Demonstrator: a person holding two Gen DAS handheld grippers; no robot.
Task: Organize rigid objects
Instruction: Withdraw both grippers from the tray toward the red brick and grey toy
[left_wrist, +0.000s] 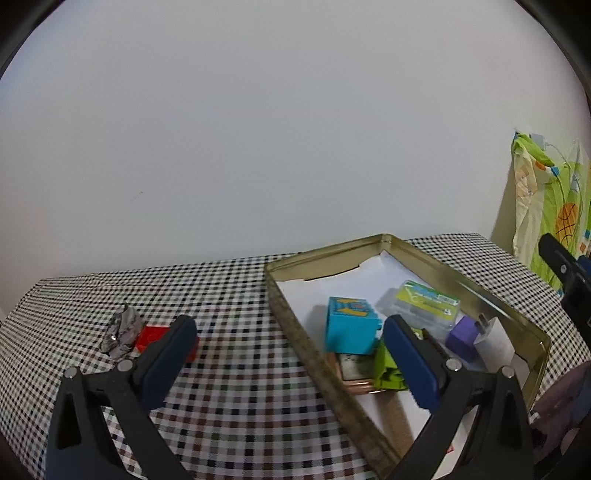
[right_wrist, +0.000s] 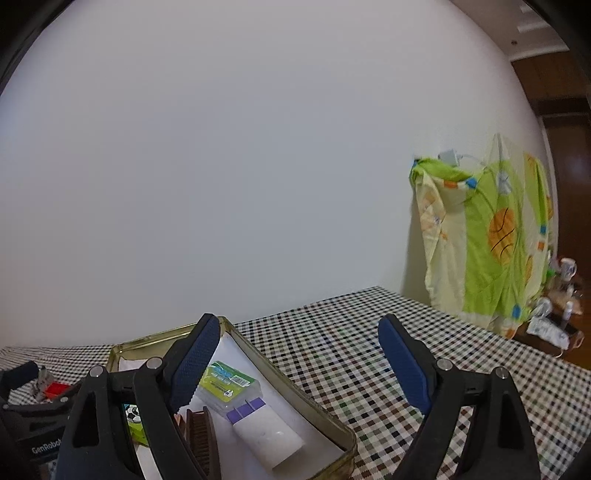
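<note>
- Left gripper (left_wrist: 290, 332): jaws released and empty, straddling the near wall of the shallow gold metal tin (left_wrist: 436, 264) on the checked-cloth table (left_wrist: 229, 295).
- Right gripper (right_wrist: 299, 354): jaws released, nothing between them.
- Inside the tin: blue plastic cube (left_wrist: 351, 326), clear staple box (left_wrist: 424, 302), purple block (left_wrist: 463, 336).
- On the cloth, left of the tin: red flat brick (left_wrist: 153, 338) beside a grey stone (left_wrist: 122, 330).

The left gripper (left_wrist: 290, 326) hangs with jaws wide apart and nothing between them, over the checkered worktop (left_wrist: 236, 387). A gold tin (left_wrist: 480, 295) holds a blue cube (left_wrist: 351, 330), a clear case (left_wrist: 424, 302) and a purple block (left_wrist: 461, 336). A red brick (left_wrist: 151, 338) lies beside crumpled foil (left_wrist: 123, 330).
</note>
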